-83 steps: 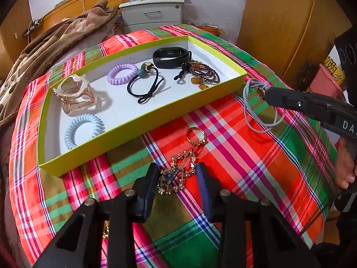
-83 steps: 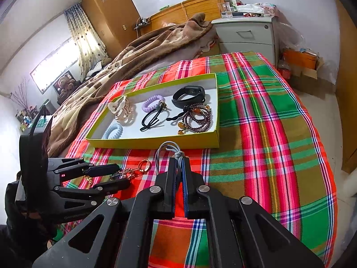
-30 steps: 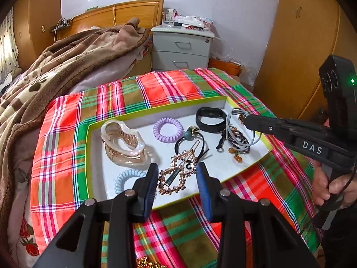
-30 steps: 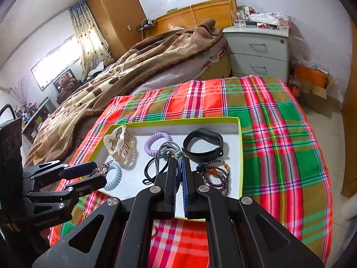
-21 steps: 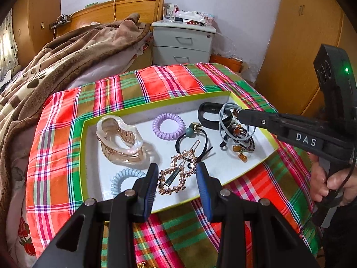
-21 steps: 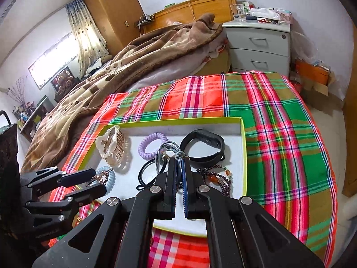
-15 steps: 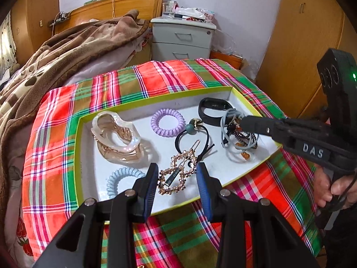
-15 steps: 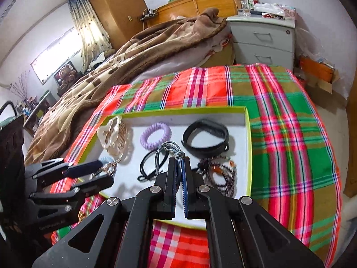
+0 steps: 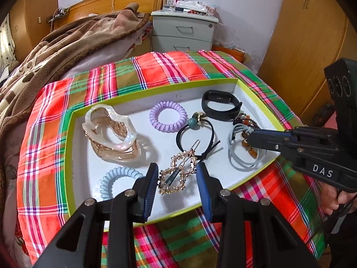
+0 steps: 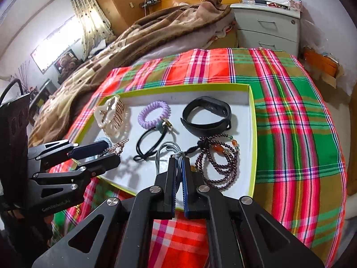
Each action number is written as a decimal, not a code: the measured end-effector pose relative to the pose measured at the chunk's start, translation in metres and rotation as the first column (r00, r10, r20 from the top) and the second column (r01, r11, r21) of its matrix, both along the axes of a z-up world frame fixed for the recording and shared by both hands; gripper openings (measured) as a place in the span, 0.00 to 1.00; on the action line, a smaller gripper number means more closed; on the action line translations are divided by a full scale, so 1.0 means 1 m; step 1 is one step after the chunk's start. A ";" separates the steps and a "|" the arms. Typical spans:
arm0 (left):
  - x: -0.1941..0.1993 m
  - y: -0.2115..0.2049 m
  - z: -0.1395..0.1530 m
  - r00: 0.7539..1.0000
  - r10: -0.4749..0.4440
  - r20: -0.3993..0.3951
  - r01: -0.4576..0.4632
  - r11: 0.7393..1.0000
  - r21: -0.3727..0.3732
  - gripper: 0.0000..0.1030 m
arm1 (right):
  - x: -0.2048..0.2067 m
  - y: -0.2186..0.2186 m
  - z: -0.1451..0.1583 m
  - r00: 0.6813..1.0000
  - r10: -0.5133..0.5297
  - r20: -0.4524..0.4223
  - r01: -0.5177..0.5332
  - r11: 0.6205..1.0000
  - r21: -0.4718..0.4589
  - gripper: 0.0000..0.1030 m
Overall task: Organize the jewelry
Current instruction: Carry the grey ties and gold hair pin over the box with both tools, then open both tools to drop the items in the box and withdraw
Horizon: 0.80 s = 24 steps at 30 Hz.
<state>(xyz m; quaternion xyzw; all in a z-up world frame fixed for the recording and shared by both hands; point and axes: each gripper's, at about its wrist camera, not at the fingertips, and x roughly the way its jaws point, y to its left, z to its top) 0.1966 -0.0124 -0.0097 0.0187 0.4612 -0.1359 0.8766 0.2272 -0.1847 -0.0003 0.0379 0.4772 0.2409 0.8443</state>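
Observation:
A yellow-green tray [image 9: 156, 90] with a white floor lies on the plaid cloth. My left gripper [image 9: 177, 174] is shut on a gold hair clip [image 9: 178, 174] and holds it above the tray's near part. My right gripper [image 10: 179, 159] is shut on a grey hair tie bundle [image 10: 166, 150], low over the tray beside the bead bracelet [image 10: 217, 160]; the bundle also shows in the left wrist view [image 9: 242, 158]. In the tray lie a pearly claw clip [image 9: 109, 131], a purple coil tie [image 9: 167, 119], a blue coil tie [image 9: 116, 178], a black hair tie [image 9: 196, 136] and a black band [image 9: 221, 105].
The plaid cloth [image 10: 290, 111] covers the table around the tray. A brown blanket on a bed [image 9: 67, 44] lies behind, with a grey nightstand [image 9: 185, 31] and wooden wardrobe [image 9: 308, 33] at the back. A gold chain piece [image 10: 78, 210] lies on the cloth near the left gripper.
Both grippers have moved forward from the cloth over the tray with their items. In the last half second the right gripper sank lower, bringing the grey ties down beside the bead bracelet.

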 end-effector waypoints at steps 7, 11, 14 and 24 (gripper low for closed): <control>0.003 -0.002 -0.006 1.000 0.000 -0.012 0.001 1.000 0.014 0.36 | 0.001 -0.001 -0.002 1.000 0.003 -0.004 -0.004 0.998 -0.068 0.04; 0.002 -0.002 -0.007 1.000 0.000 -0.014 0.000 1.000 0.021 0.36 | 0.000 -0.004 -0.002 1.000 0.000 -0.004 0.000 0.996 -0.088 0.04; 0.002 -0.002 -0.008 1.000 0.003 -0.018 -0.003 1.000 0.018 0.36 | 0.000 -0.006 -0.002 1.000 0.000 -0.010 -0.001 0.995 -0.097 0.04; 0.003 0.000 -0.008 1.000 0.007 -0.023 -0.007 1.000 0.018 0.36 | -0.001 0.000 -0.005 0.998 0.042 -0.035 -0.044 0.997 -0.069 0.04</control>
